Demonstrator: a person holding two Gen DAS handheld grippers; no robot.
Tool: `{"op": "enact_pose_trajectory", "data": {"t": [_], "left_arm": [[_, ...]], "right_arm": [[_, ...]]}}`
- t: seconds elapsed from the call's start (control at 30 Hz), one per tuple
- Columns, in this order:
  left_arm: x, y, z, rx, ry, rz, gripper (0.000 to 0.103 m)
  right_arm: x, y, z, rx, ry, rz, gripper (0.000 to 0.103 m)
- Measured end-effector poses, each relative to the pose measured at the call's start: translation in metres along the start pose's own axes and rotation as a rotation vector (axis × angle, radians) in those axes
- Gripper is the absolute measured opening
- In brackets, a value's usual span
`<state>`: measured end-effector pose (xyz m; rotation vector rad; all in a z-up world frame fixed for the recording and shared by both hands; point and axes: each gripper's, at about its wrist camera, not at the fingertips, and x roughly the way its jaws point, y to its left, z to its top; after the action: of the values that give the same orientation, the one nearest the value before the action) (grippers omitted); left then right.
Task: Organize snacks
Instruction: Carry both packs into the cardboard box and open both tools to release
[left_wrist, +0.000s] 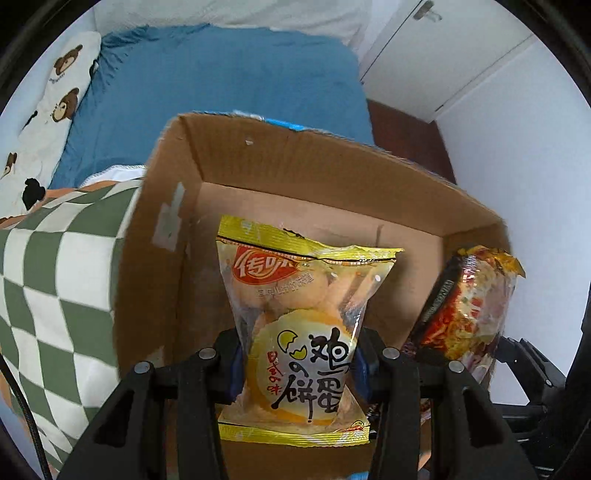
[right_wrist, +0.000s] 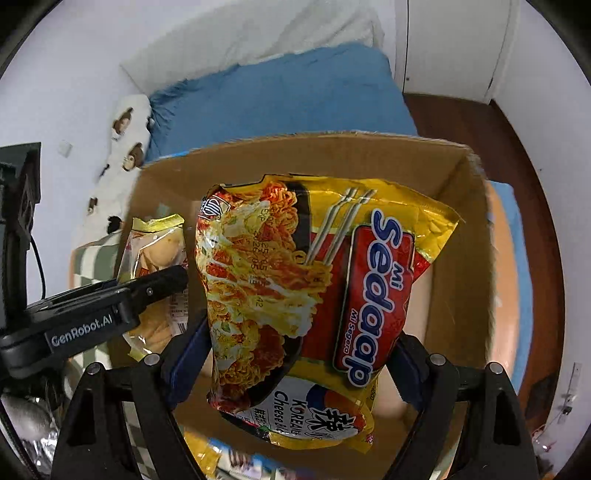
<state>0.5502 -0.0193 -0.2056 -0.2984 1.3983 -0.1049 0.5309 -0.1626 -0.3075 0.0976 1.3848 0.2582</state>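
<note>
My left gripper (left_wrist: 297, 363) is shut on a yellow egg biscuit packet (left_wrist: 295, 317) and holds it upright over the open cardboard box (left_wrist: 332, 162). My right gripper (right_wrist: 291, 354) is shut on a Mi Sedaap noodle packet (right_wrist: 295, 295) and holds it over the same box (right_wrist: 458, 258). The noodle packet (left_wrist: 469, 314) shows at the right of the left wrist view. The biscuit packet (right_wrist: 157, 251) and the left gripper (right_wrist: 110, 306) show at the left of the right wrist view. The box floor under the packets looks bare.
The box stands on a bed with a blue sheet (left_wrist: 221, 74). A green checked cushion (left_wrist: 55, 277) lies left of the box. A bear-print pillow (left_wrist: 48, 122) lies at the far left. White cupboard doors (left_wrist: 461, 55) and dark wooden floor (right_wrist: 517, 221) are at the right.
</note>
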Motion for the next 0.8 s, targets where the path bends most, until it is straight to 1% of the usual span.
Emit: {"op": "enact_pose_trajectory", "data": {"t": [0.07,0.27,0.3,0.33,0.37,0.4,0.43,0.47,0.5,0.63,0.77,0.8], "left_arm": [[0.009,0.0,0.009,-0.005,0.019,0.0,0.042],[0.031,0.001,0.022,-0.001,0.054,0.025,0.043],[0.035,0.0,0.023,0.013,0.057,0.028,0.043],[0.034,-0.002,0.025,0.021,0.054,0.037,0.044],[0.036,-0.002,0.025,0.03,0.05,0.049,0.05],[0.032,-0.005,0.024,0.035,0.046,0.046,0.067],[0.029,-0.007,0.023,0.036,0.039,0.045,0.077],[0.026,-0.007,0.021,0.04,0.028,0.049,0.09],[0.023,-0.006,0.018,0.051,0.009,0.055,0.092],[0.014,-0.005,0.008,0.063,-0.005,0.055,0.092],[-0.004,-0.004,-0.012,0.089,-0.074,0.087,0.092],[-0.012,-0.003,-0.021,0.101,-0.1,0.102,0.092]], "right_arm": [[0.017,-0.002,0.017,-0.002,0.022,-0.016,0.088],[0.053,-0.004,0.025,0.0,0.067,-0.019,0.088],[0.056,-0.006,0.028,0.0,0.071,-0.027,0.088],[0.062,0.001,0.028,-0.003,0.073,-0.043,0.089],[0.066,0.003,0.03,-0.005,0.075,-0.068,0.09],[0.068,0.005,0.032,-0.004,0.075,-0.075,0.091],[0.07,0.004,0.036,-0.004,0.077,-0.073,0.094],[0.07,0.003,0.037,-0.001,0.078,-0.068,0.095],[0.07,0.002,0.038,-0.002,0.079,-0.071,0.095],[0.065,-0.007,0.036,0.007,0.073,-0.084,0.096],[0.049,-0.011,0.026,0.033,0.037,-0.089,0.096],[0.041,-0.011,0.016,0.042,0.025,-0.09,0.096]]}}
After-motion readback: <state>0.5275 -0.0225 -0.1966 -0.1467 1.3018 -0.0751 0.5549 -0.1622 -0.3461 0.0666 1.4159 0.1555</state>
